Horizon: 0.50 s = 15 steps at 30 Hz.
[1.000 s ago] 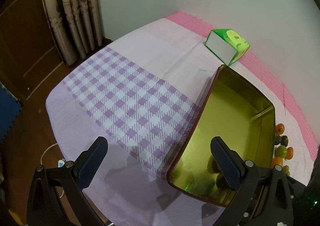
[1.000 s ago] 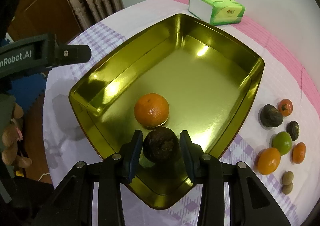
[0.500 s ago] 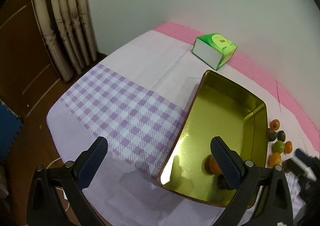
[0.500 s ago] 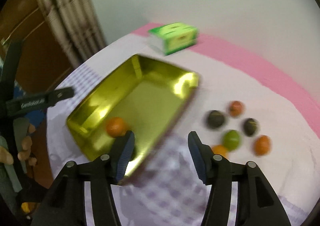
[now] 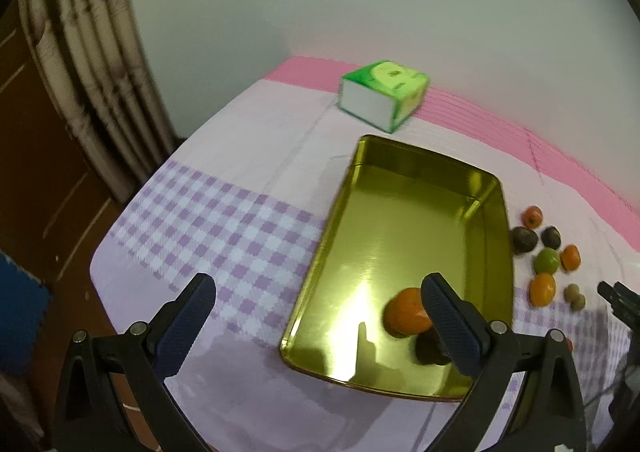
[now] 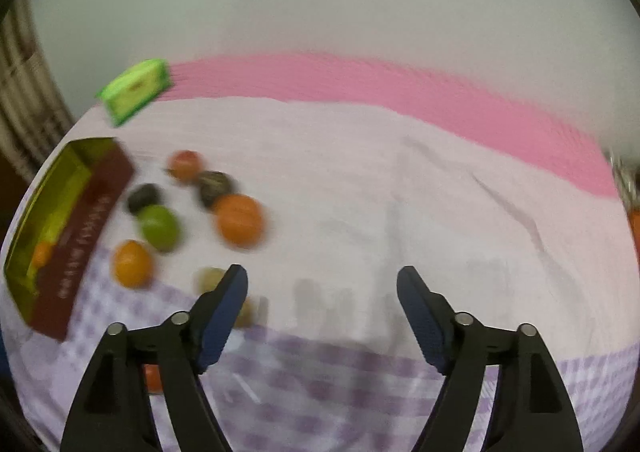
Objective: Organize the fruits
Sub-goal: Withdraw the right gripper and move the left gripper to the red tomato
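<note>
On the lilac checked tablecloth (image 5: 224, 220) lies the gold tin tray (image 5: 344, 212), its long axis running from the near edge toward the green tissue box (image 5: 382, 94). An orange (image 5: 408, 310) and a dark fruit (image 5: 428, 348) sit at its near end. Loose fruits (image 6: 160, 226) cluster just right of it. The left gripper (image 5: 316, 316) gapes empty; the right gripper (image 6: 322, 294), jaws just opening, holds nothing.

Black gripper (image 6: 322, 286) frames w/ blue textured pads, silver screws.

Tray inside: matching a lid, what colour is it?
Shiny gold tray, clearest in the left wrist view.
</note>
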Each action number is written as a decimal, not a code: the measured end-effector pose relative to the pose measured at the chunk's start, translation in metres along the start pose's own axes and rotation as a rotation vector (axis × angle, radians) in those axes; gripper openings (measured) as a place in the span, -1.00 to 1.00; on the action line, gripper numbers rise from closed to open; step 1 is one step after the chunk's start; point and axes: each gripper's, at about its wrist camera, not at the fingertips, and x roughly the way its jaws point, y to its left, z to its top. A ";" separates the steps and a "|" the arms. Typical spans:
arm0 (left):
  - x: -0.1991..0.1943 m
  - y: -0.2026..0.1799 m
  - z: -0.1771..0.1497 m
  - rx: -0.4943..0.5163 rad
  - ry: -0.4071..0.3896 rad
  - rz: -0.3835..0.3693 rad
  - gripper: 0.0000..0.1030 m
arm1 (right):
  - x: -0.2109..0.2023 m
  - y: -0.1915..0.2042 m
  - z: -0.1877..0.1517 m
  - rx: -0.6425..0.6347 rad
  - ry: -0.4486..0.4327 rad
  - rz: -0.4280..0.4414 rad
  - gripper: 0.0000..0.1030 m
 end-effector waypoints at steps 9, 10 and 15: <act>-0.025 -0.099 -0.019 0.213 0.015 -0.173 0.97 | 0.033 -0.043 -0.010 -0.007 0.021 -0.056 0.73; -0.025 -0.113 -0.023 0.244 0.028 -0.192 0.97 | 0.034 -0.045 -0.010 -0.009 0.017 -0.055 0.79; -0.015 -0.178 -0.042 0.354 0.077 -0.294 0.97 | 0.035 -0.055 -0.010 -0.020 -0.003 -0.037 0.96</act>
